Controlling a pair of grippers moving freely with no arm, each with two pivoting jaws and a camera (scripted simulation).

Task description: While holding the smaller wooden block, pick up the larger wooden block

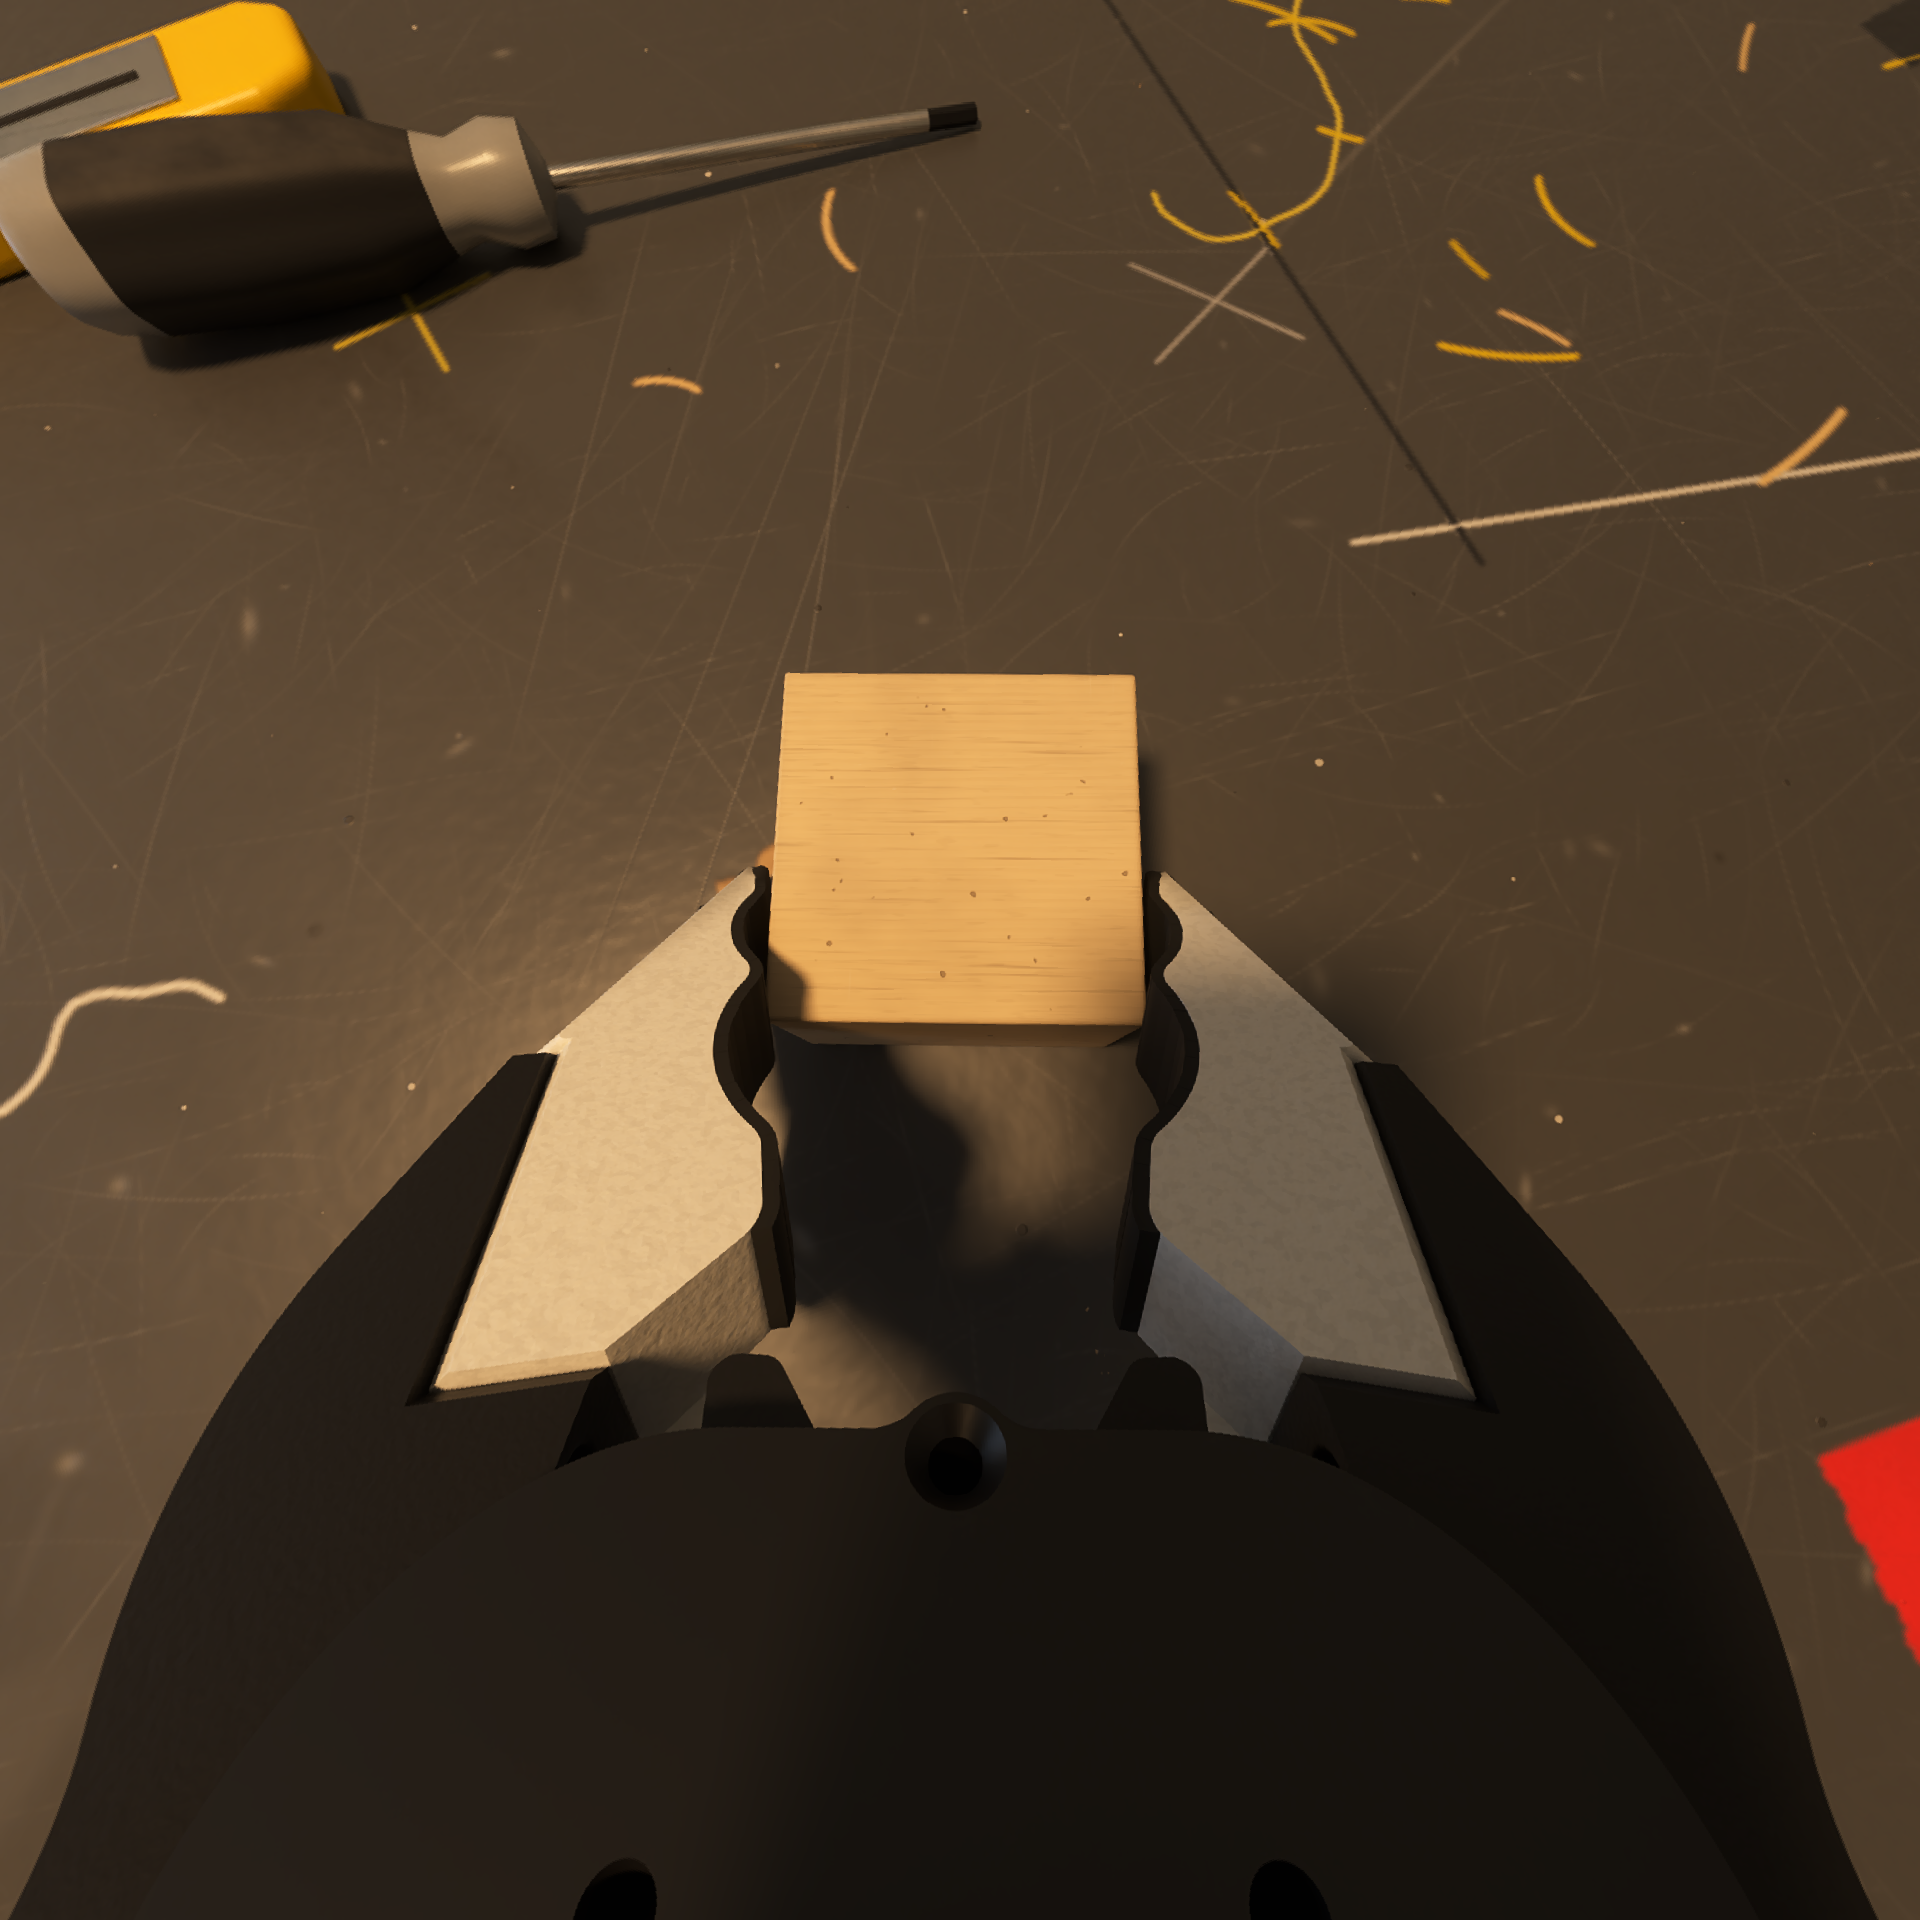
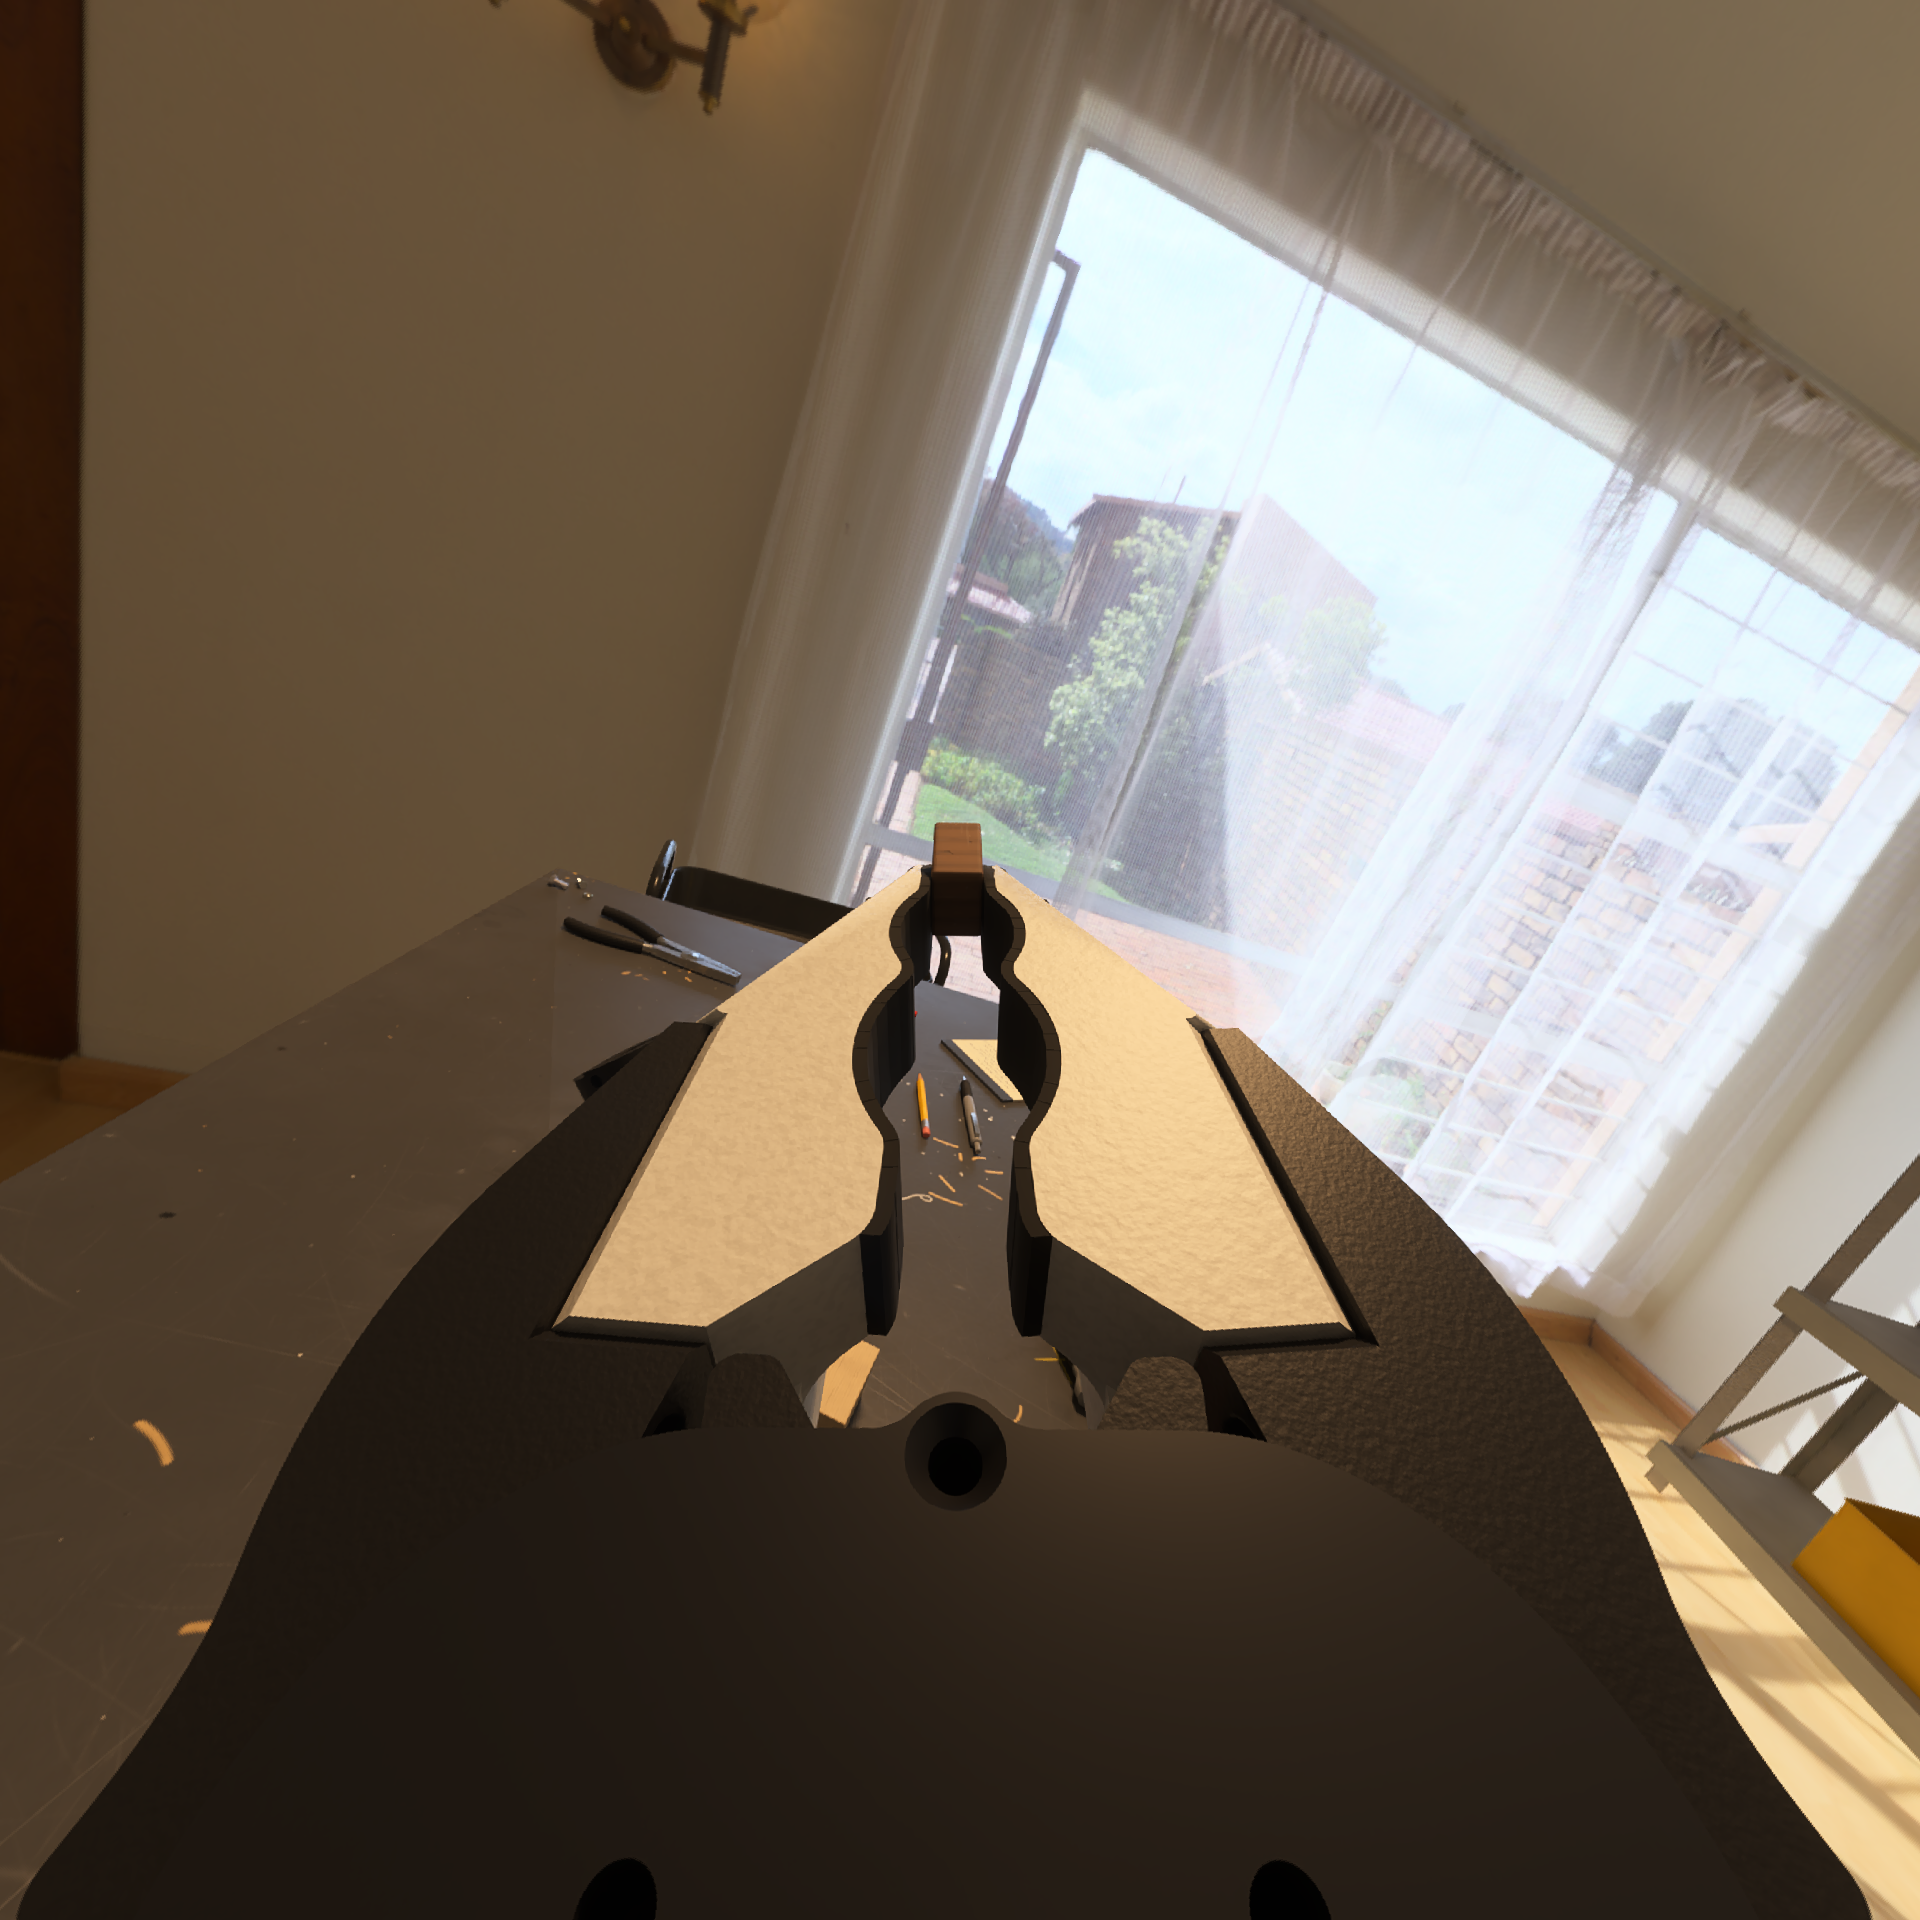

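Over a scratched workbench, each hand-held gripper clamps a wooden block.

Matt pale wood larger block, scratched dull dark tabletop, glossy metal-shafted screwdriver

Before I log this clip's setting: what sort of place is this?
Probably a home workshop: a scratched dark workbench strewn with wood shavings, a screwdriver and pliers, in a room with a curtained window.
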